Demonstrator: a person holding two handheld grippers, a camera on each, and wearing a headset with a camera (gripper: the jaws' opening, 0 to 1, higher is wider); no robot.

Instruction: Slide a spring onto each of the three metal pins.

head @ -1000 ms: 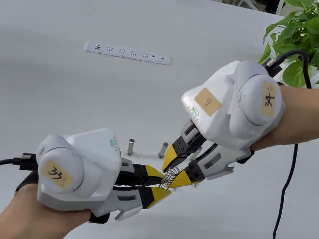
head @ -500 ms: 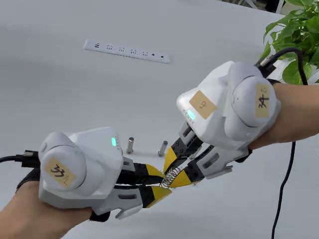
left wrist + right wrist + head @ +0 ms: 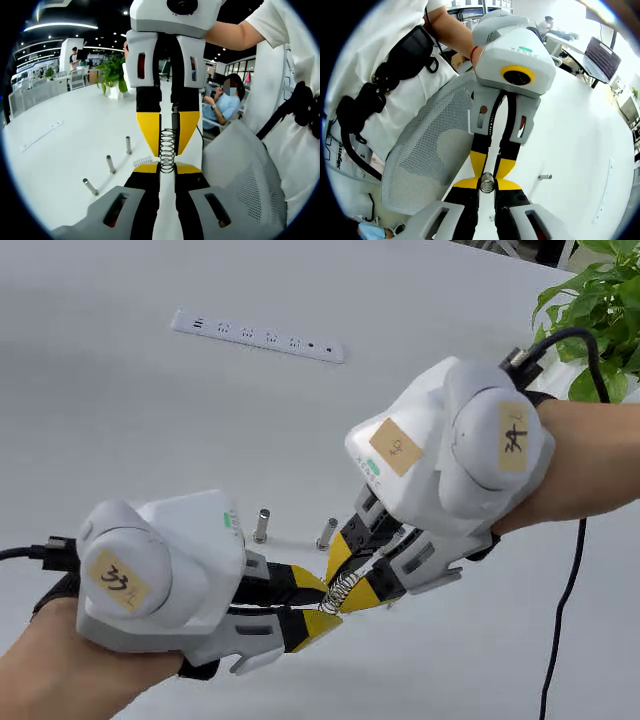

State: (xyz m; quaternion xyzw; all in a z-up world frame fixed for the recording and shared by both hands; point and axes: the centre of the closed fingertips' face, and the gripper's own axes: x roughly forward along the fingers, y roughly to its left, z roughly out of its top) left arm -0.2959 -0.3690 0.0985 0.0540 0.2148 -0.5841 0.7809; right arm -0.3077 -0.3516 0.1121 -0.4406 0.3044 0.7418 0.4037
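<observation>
Left gripper: we see its jaws almost closed, pinching one end of the spring.
Pins: we count three standing in a row on the white table, none carrying a spring.
Loose spring: we find it lying on the table just beside the pins.
Spring: held above the table, spanning both grippers' tips.
Right gripper: its jaws are narrowed to the spring's width and clasp the other end.

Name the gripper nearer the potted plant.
Right. The right gripper hangs below and left of the potted plant; the left gripper is farther off, at the head view's lower left.
</observation>
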